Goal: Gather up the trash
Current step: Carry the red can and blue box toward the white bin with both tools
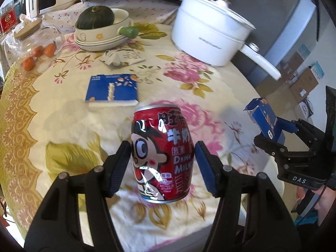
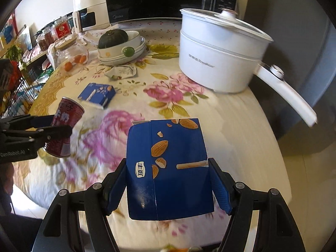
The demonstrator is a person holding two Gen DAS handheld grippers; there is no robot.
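while both grippers are loaded, stock is listed large to small. table (image 1: 69, 113): round, under a flowered cloth. white pot (image 2: 218, 54): lidded, long handle, contents hidden. stacked bowls (image 1: 100, 37): the top one holds a dark green squash (image 1: 94, 17). glass jar (image 1: 31, 48): wooden lid, small orange fruits inside.

blue box (image 2: 168, 168): flattened carton printed with almonds, lifted clear of the cloth, clamped across its width by the right gripper (image 2: 168, 180); jaws at mid spread, pads pressing both edges. judged light and crushable; best taken across the short side, where the folded walls give some stiffness.

second blue box (image 1: 112, 90): flat on the cloth mid-table, not yet collected; probably needs an edge pinch.

red can (image 1: 162, 153): milk drink, held upright off the table between the pads of the left gripper (image 1: 162, 163), jaws at mid spread on its waist. judged light if empty, smooth and slippery, thin wall easily dented; the mid-body grip suits it.

crumpled wrapper (image 1: 119, 58): near the bowls, soft, light, any pinch works.
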